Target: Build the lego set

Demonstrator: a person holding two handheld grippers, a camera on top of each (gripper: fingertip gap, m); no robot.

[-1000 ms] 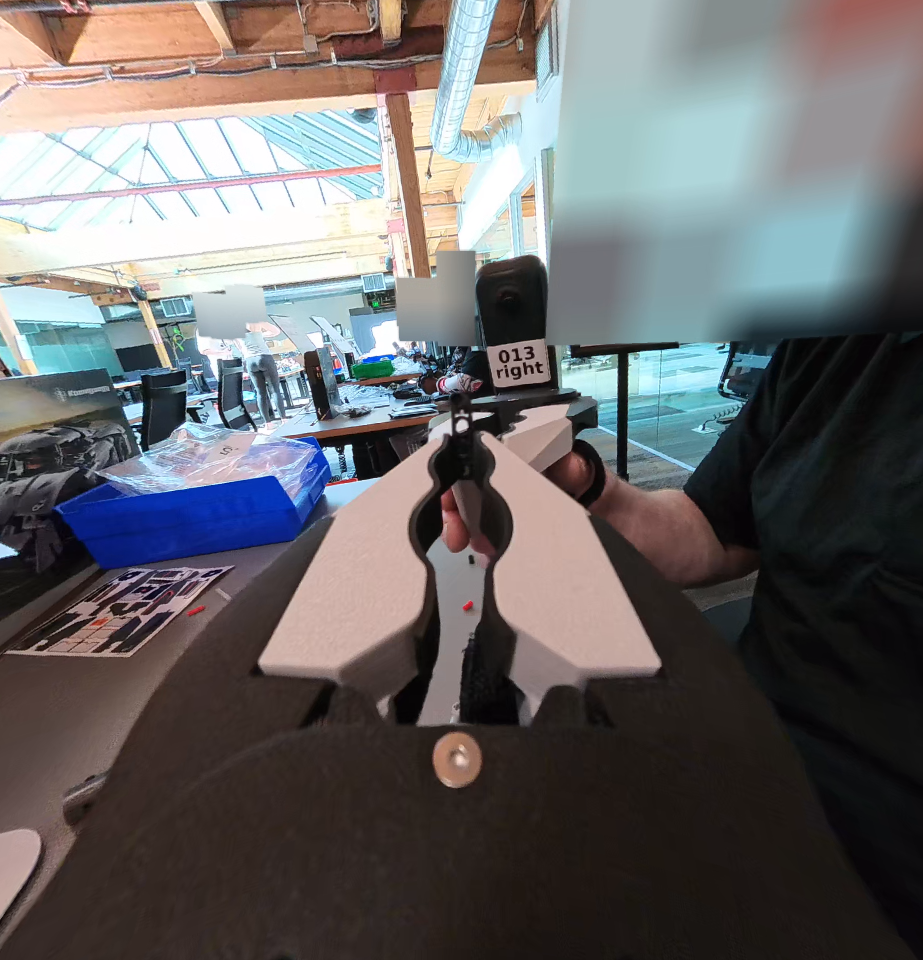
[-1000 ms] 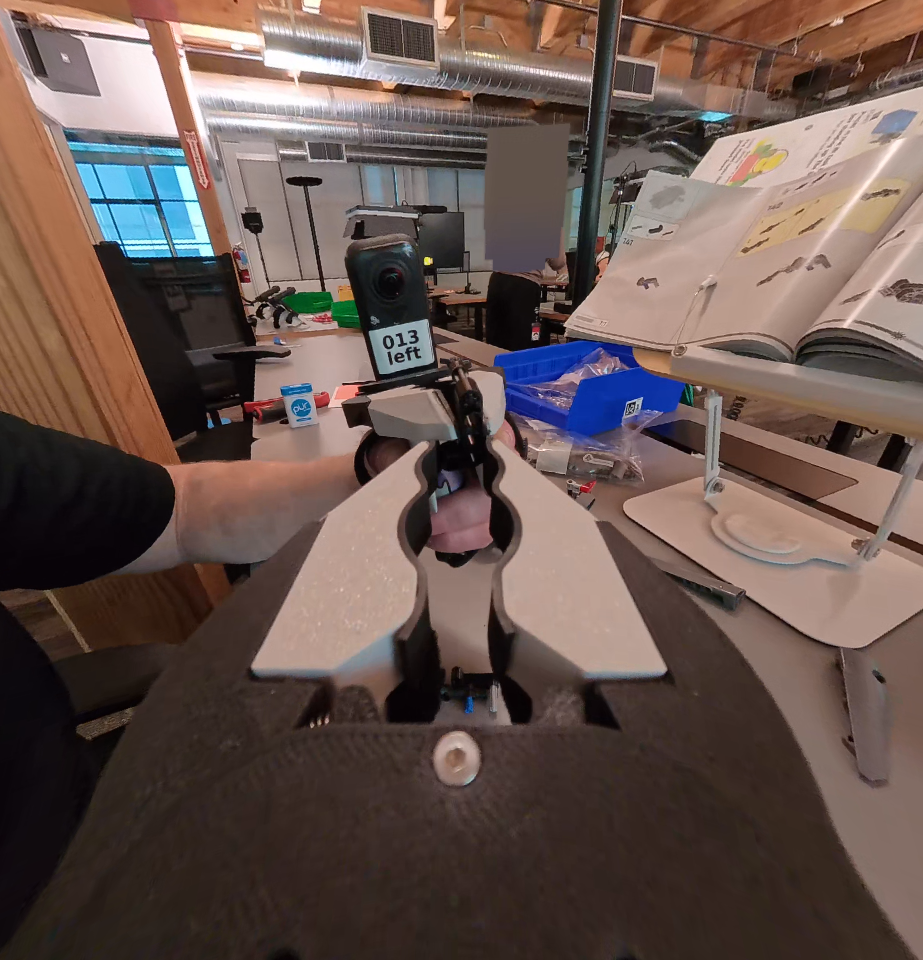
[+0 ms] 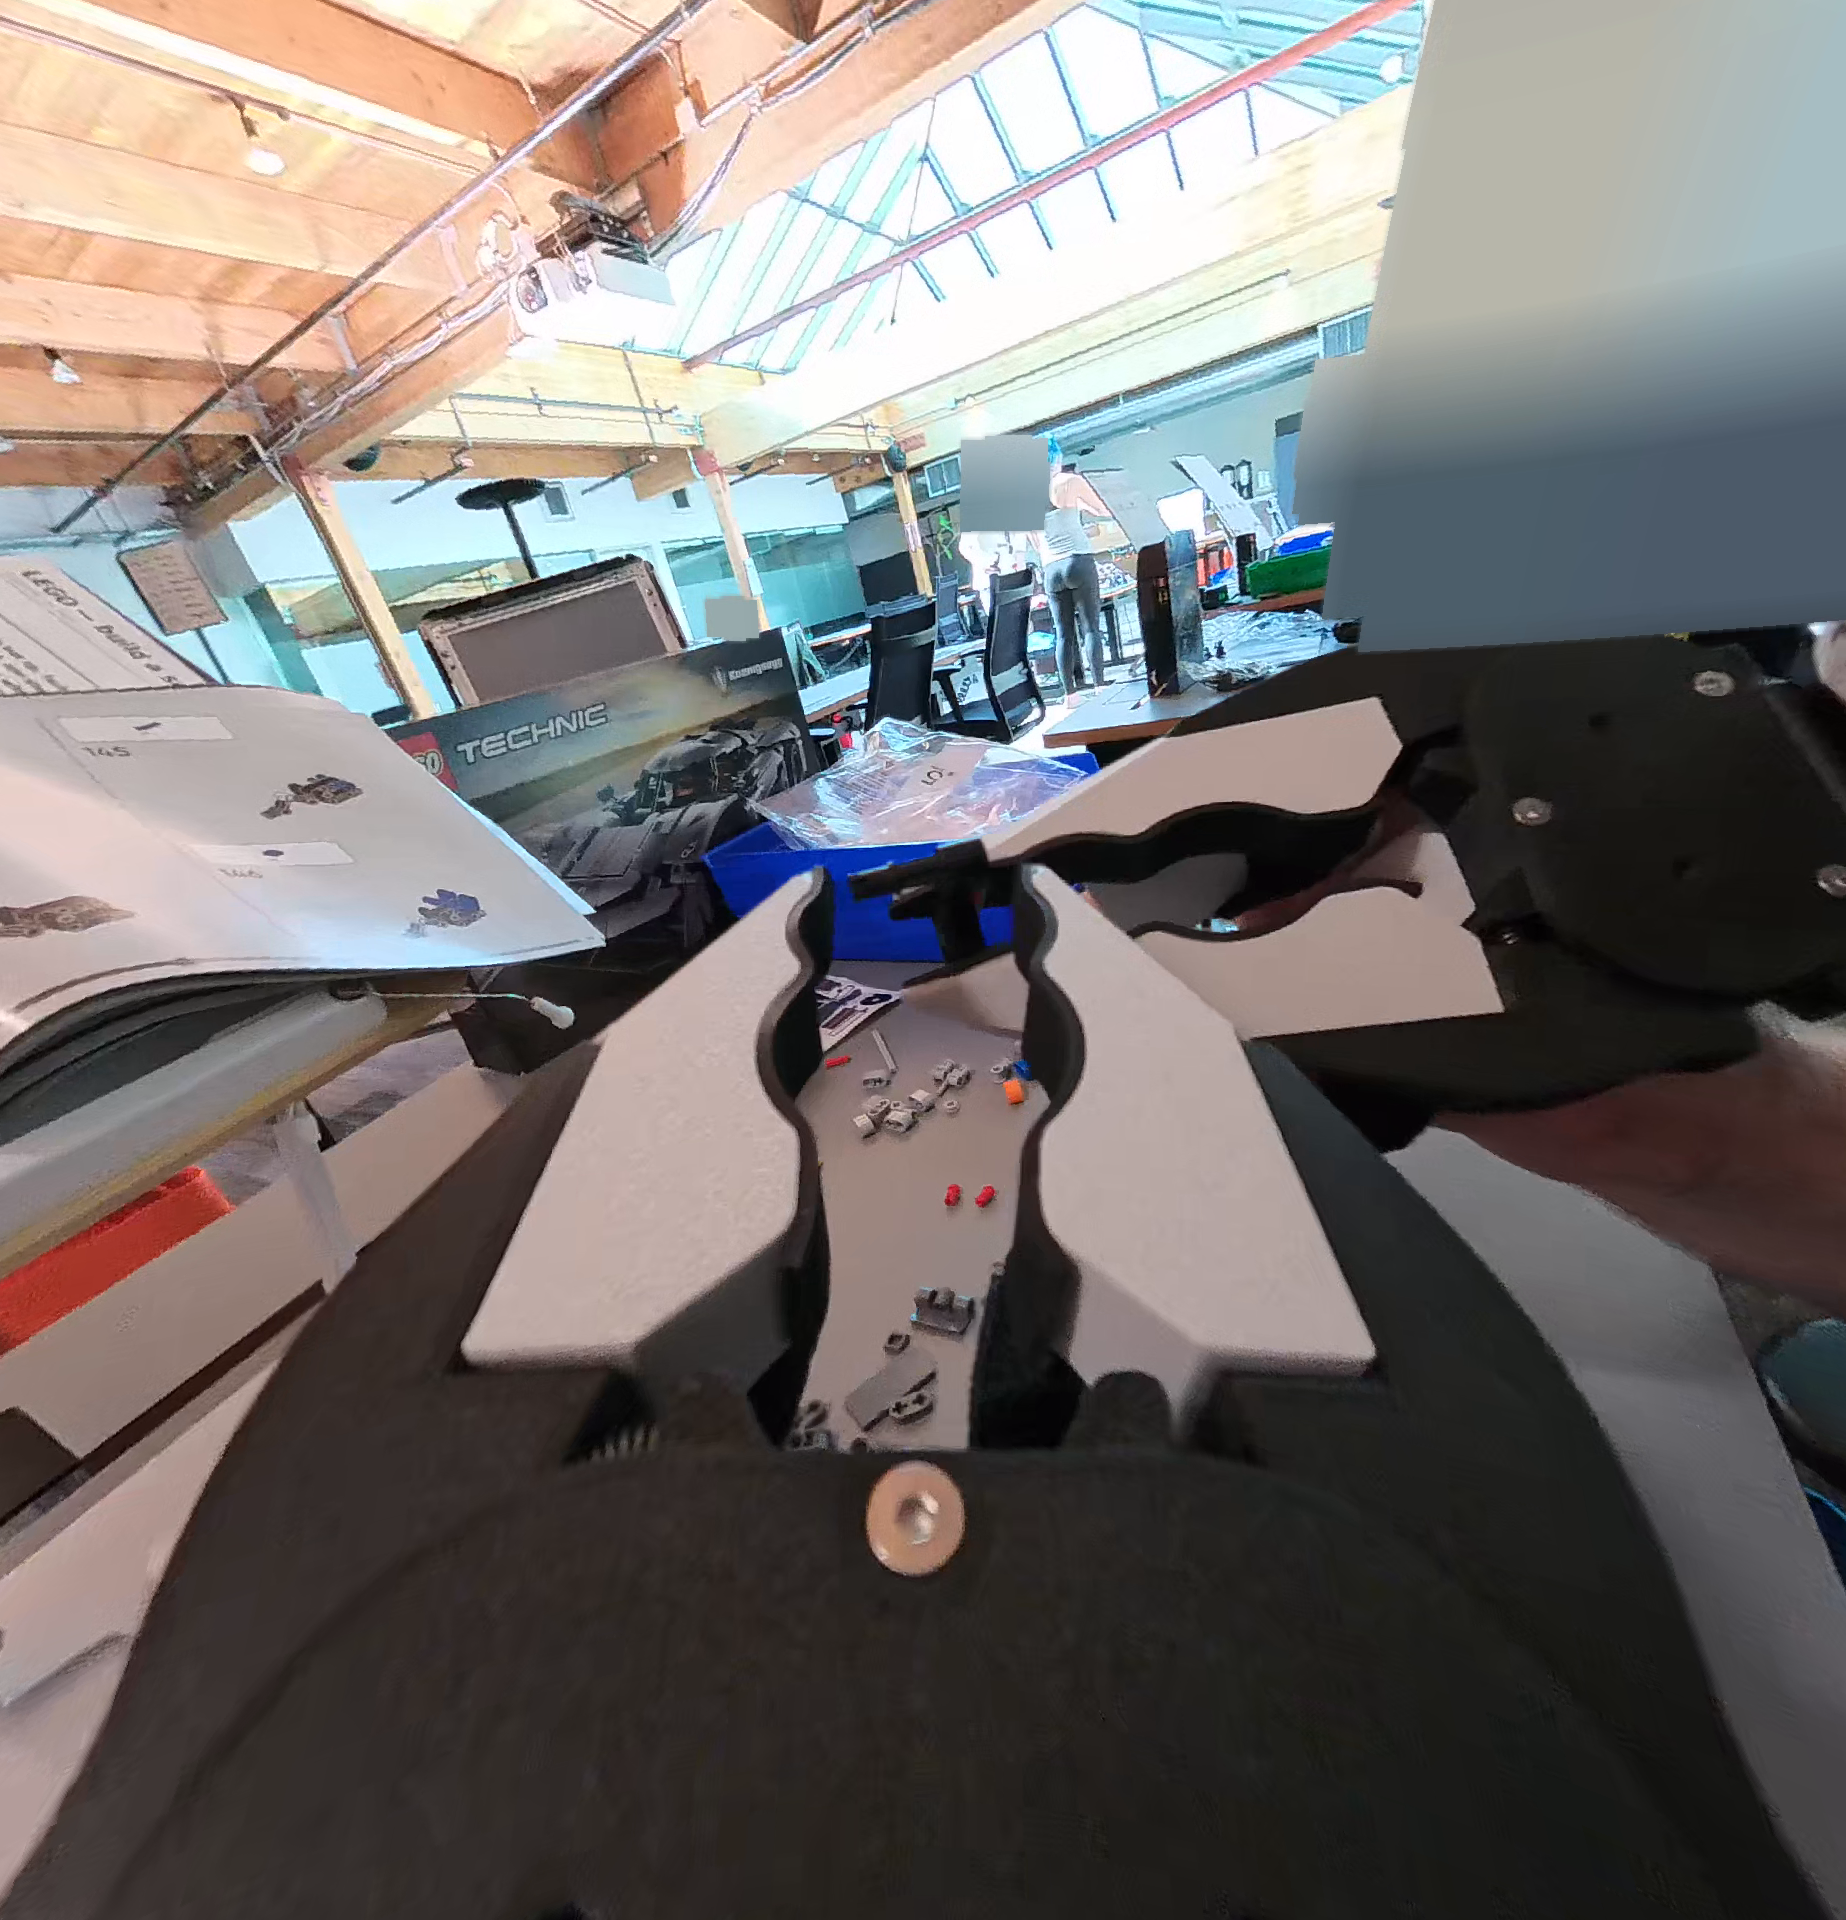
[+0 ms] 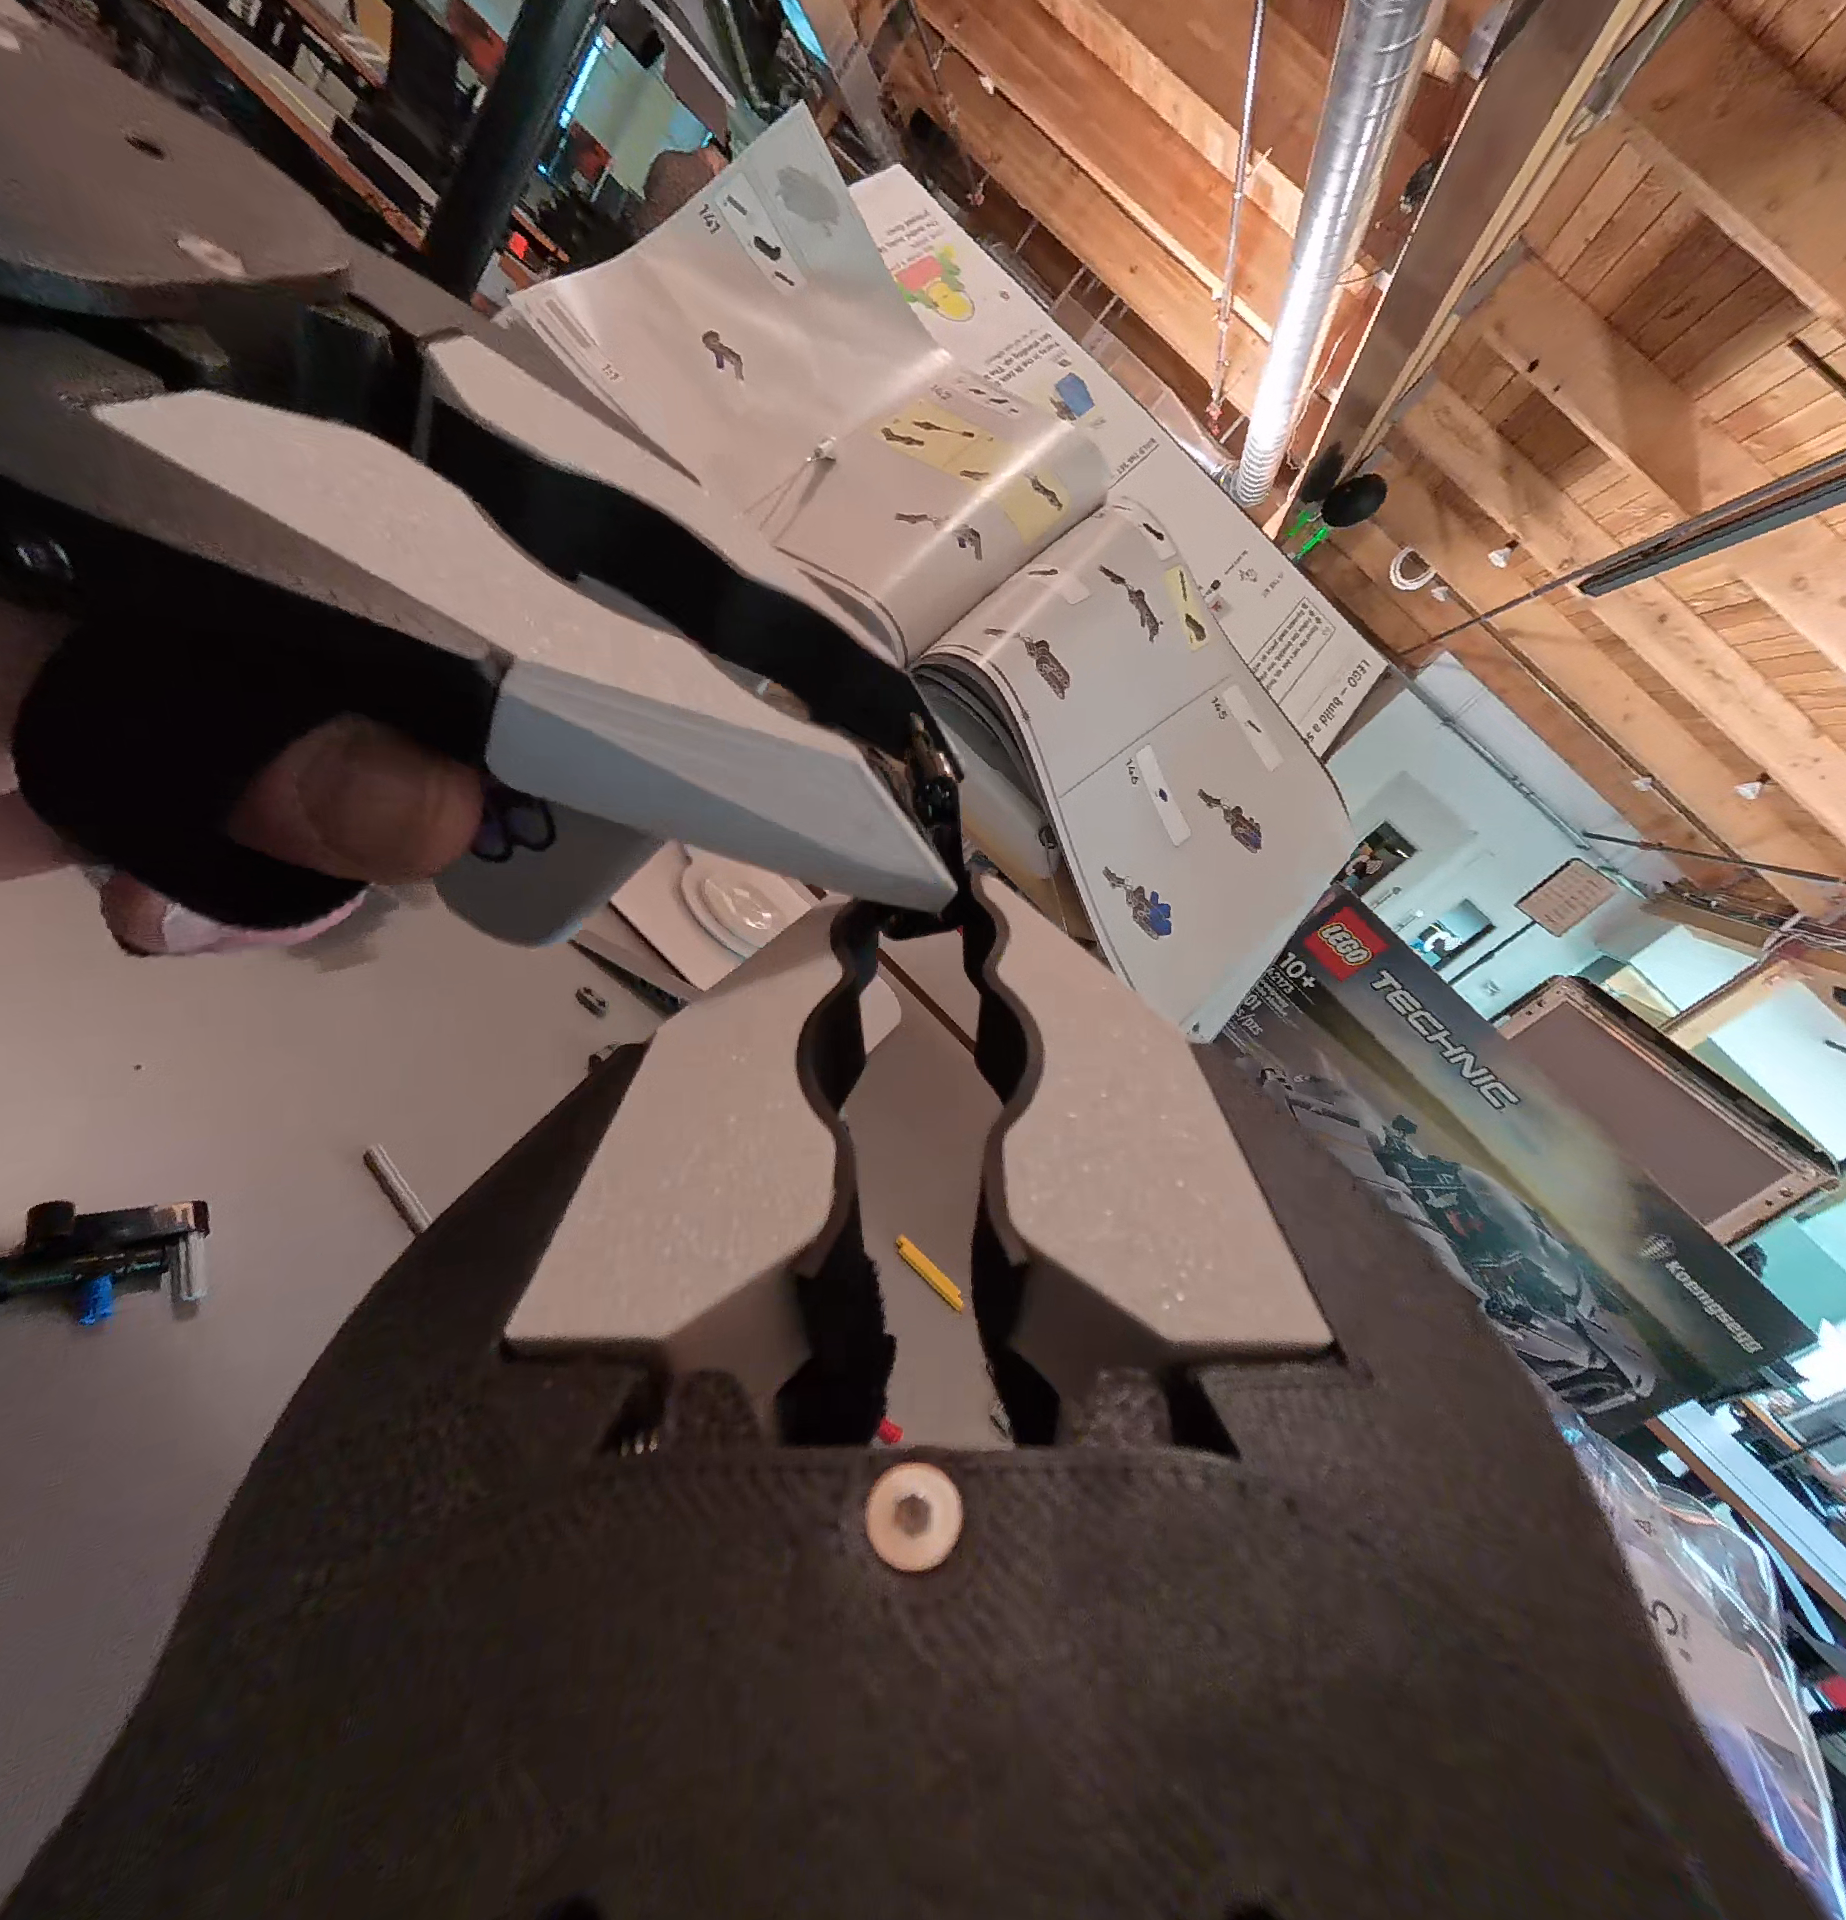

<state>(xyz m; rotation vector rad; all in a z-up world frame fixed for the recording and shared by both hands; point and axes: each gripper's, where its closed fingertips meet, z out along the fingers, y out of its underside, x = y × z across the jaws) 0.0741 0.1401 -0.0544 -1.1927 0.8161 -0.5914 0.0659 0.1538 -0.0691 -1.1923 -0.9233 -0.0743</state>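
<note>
Workshop hall, timber ceiling, skylight. Grey worktop (image 3: 877, 1174) carries everything below.

Left tongs (image 3: 924, 904): apart, a wide gap showing between the pads. They are clamped on nothing. A small black brick assembly (image 3: 903, 881) stands in the gap near the tips. One pad (image 3: 810, 935) is clear of it; the other pad sits just beside it, and I cannot tell whether they touch.

Right tongs (image 4: 914, 920): clamped on the black brick assembly, with one fingertip above it and one below, as seen from the left wrist view. They enter that view from the right, crossing the tips of the left tongs. The assembly is off the worktop, in the air, at the point where the two pairs of tongs meet.

Around them:
- Loose grey parts (image 3: 898, 1117) lie on the worktop below the gap of the left tongs, with two red pins (image 3: 968, 1195) and an orange piece (image 3: 1012, 1091) near them.
- Sticker sheet (image 3: 851, 1003) lies just beyond the grey parts.
- Blue bin (image 3: 784, 894) stands behind the tips, holding clear plastic bags (image 3: 898, 779).
- Set box (image 3: 628, 769) with a car picture stands left of the bin.
- Open instruction booklet (image 3: 223, 831) rests on a raised stand at left.
- Right wrist view: a yellow pin (image 4: 929, 1273) shows between the fingers, a grey axle (image 4: 399, 1184) lies at left, and a second dark assembly (image 4: 77, 1262) lies at the far left edge.
</note>
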